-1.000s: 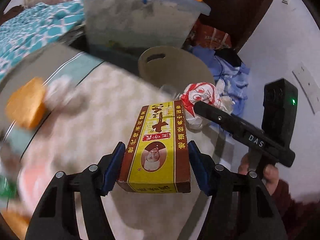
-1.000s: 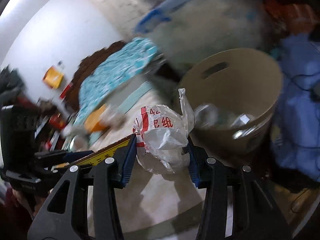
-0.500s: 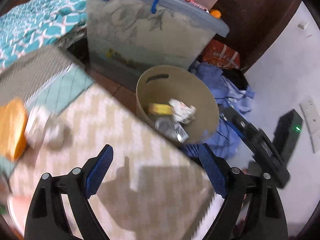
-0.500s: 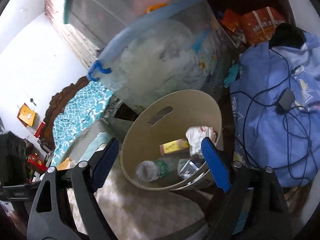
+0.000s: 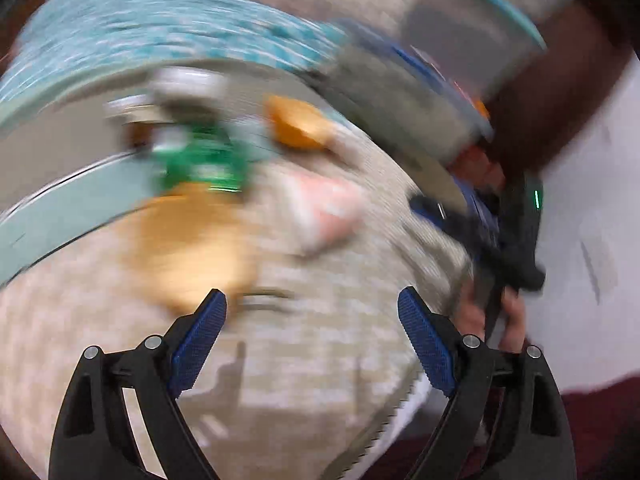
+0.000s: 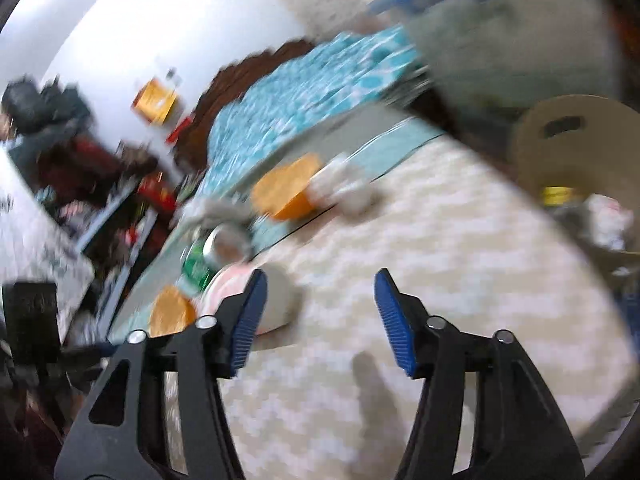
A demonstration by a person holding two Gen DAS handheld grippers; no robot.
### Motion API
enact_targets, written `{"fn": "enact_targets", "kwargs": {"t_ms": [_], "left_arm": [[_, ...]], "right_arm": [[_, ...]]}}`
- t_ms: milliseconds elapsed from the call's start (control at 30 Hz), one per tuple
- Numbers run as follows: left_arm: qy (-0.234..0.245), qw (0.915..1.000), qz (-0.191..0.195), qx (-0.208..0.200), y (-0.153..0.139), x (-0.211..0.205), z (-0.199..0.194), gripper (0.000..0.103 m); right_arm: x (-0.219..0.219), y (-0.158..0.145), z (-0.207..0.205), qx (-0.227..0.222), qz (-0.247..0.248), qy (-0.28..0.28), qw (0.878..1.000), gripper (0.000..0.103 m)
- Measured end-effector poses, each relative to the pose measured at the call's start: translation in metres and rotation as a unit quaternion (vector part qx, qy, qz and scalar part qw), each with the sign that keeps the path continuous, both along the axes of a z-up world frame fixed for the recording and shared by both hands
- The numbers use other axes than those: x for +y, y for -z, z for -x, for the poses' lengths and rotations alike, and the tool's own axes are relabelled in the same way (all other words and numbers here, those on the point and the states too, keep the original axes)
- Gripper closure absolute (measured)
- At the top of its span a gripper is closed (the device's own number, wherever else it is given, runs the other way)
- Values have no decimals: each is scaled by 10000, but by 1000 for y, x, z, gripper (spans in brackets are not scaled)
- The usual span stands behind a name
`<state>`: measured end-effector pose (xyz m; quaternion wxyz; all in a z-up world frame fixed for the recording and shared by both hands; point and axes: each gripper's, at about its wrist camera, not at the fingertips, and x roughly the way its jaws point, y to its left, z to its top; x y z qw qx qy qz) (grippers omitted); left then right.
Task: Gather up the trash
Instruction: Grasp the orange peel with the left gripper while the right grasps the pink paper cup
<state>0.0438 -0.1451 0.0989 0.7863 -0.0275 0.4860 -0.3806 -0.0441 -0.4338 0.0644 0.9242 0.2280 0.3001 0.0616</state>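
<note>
Both views are motion-blurred. My left gripper is open and empty above the zigzag-patterned table cover. My right gripper is open and empty over the same cover. Trash lies on the table: an orange box, a white crumpled wad, a green can, a pink-white cup by my right gripper's left finger, and a flat orange piece. The beige bin at the right holds the yellow box and the white bag.
A teal patterned bedspread lies beyond the table. A clear storage box with a blue handle stands behind the bin. The right gripper and the hand holding it show at the right of the left wrist view. Clutter lines the far left wall.
One second ago the left gripper held the yellow box and the right held the white bag. Both were let go into the bin; both grippers are open and have swung back left over the table.
</note>
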Motion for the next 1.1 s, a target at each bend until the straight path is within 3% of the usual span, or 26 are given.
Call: {"fn": "enact_targets", "kwargs": {"t_ms": [100,267,300,333,367,433,500,567,600,633,700,767,867,1067,1100], "left_arm": [[-721,9973,27,112,2,38,-22,20],[-966,9951,-56,204,19,36,-48,21],[-927,9953,-95,250,25,29,-53,21],[-881,9956,-179,262,30,22,-57,26],[-848,9957,-283,253,35,16,-60,30],[-834,9949,-441,353,48,9,-67,52],[-824,9940,-352,626,59,11,-70,73],[-891,9934,-329,650,62,19,-71,88],[-875,9932,-299,701,63,23,-72,93],[-856,9930,-190,789,64,27,-72,94],[-880,9923,-106,867,62,37,-68,94],[-923,9922,-194,810,60,44,-60,94],[-1024,9911,-250,816,57,60,-52,94],[-1164,9886,-301,910,56,88,-36,93],[-1185,9883,-332,905,57,89,-34,83]], "right_arm": [[28,2,-23,162,125,-290,9994,16],[41,9,-65,347,32,-283,9990,16],[40,14,-68,425,-5,-273,9987,24],[39,16,-71,549,-101,-288,9980,42],[38,21,-69,629,-334,-333,9969,45],[46,21,-56,595,-298,-376,9971,47],[57,21,-36,550,-234,-482,9970,47],[73,22,-11,447,-30,-657,9968,42],[83,22,-2,383,116,-754,9963,34],[91,22,6,319,237,-869,9954,16],[117,24,25,184,794,-1280,9884,4],[142,27,33,188,1680,-1573,9730,4],[156,26,30,191,2493,-1695,9533,4],[143,26,-5,678,2549,-1536,9523,4],[140,28,-7,729,2410,-1568,9550,6]]}}
